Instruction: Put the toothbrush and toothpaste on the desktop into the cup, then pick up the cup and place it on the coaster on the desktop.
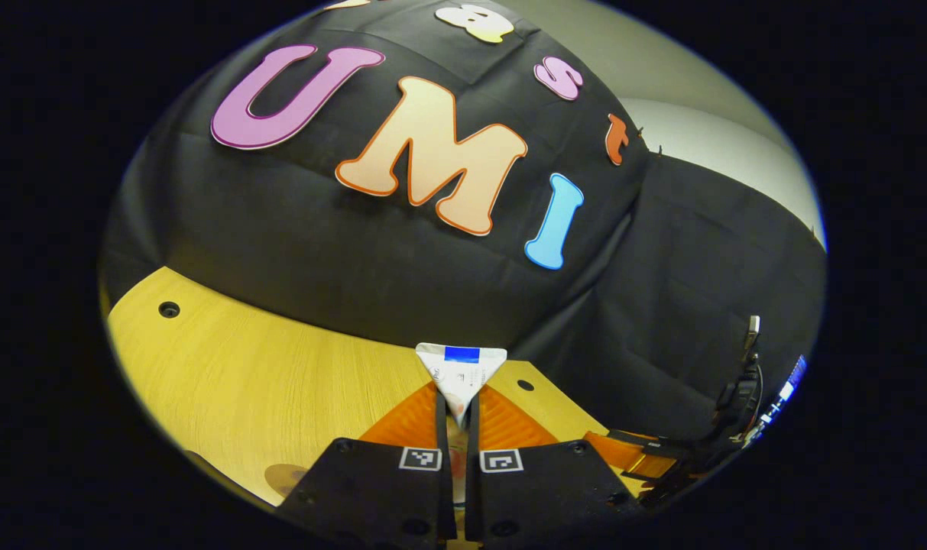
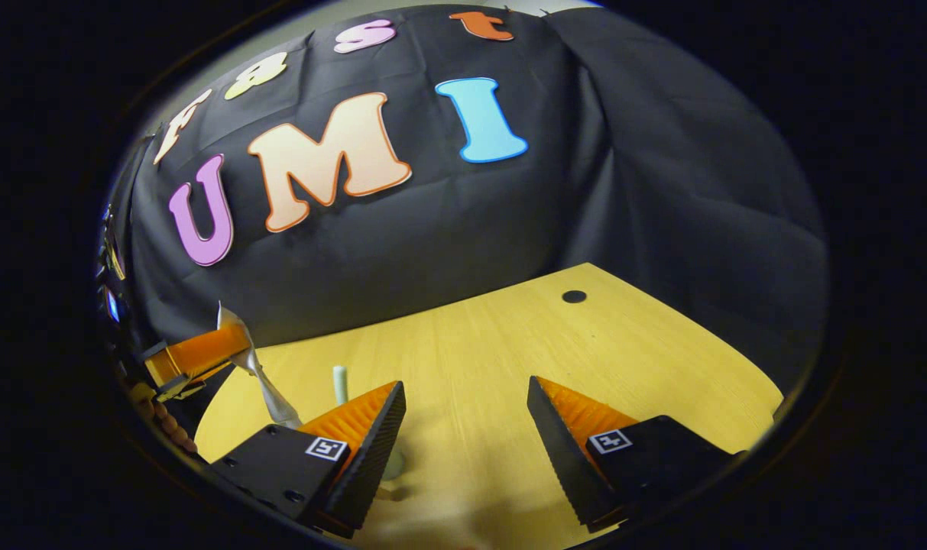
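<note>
Left gripper (image 1: 457, 428): its two orange fingers are pressing together on the toothpaste (image 1: 461, 370), a white tube with a blue band at its flat crimped end; that end is sticking up past the fingertips, held off the bench (image 1: 264, 374). The rest of the tube is running down between the fingers toward the camera and is mostly hidden there.

Same pairing, seen from the right gripper view: the left gripper (image 2: 203, 351) is sitting at the far left, over the bench's left edge, with the toothpaste (image 2: 260, 378) hanging tilted from its orange fingers. Whether the lower end is touching anything cannot be told.

Right gripper (image 2: 467, 412): its fingers are standing wide apart, gripping nothing, with bare wood showing between them; it is hovering low over the near part of the bench (image 2: 585, 351).

Toothbrush (image 2: 341, 384): a pale upright stick is rising just behind the right gripper's left finger, near the left edge of the bench; below it a pale rounded shape beside that finger is too hidden to identify, so whether it is standing in the cup cannot be told.

Coaster (image 1: 283, 480): a round brownish disc is lying flat on the bench near its front edge, left of the left gripper's body, partly cut off.

Bench: light wood, with dark round holes (image 2: 574, 296) near its back corners
</note>
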Demonstrator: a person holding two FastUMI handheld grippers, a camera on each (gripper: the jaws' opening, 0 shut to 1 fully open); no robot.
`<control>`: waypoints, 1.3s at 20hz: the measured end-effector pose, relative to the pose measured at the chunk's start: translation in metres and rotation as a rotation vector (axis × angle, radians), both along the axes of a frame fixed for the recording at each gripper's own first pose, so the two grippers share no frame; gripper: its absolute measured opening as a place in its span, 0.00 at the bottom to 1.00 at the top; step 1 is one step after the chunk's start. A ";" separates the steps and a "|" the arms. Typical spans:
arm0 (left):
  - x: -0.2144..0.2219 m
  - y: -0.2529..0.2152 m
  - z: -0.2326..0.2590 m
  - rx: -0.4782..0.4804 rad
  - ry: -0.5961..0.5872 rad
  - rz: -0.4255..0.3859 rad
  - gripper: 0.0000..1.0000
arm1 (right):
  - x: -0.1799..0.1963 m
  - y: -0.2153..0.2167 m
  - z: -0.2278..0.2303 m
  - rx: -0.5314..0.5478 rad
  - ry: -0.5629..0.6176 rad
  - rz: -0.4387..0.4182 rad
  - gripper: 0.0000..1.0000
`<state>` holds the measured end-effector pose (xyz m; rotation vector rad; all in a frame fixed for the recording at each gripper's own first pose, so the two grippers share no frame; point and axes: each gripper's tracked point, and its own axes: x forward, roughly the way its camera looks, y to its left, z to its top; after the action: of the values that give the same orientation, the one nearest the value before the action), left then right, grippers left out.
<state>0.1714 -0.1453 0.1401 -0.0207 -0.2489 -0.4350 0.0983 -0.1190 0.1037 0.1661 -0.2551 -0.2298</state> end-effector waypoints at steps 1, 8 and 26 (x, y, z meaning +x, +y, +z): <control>0.005 -0.002 -0.004 -0.007 0.011 -0.004 0.04 | -0.005 -0.006 -0.003 0.009 0.002 -0.015 0.98; 0.021 -0.008 -0.033 -0.021 0.048 -0.004 0.04 | -0.024 -0.032 -0.019 0.054 0.023 -0.057 0.98; -0.040 0.031 -0.046 0.071 0.001 0.101 0.93 | -0.024 0.041 -0.031 -0.083 0.150 0.127 0.98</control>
<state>0.1312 -0.1140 0.0936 0.0614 -0.2326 -0.3431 0.0742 -0.0785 0.0729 0.0816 -0.1041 -0.1045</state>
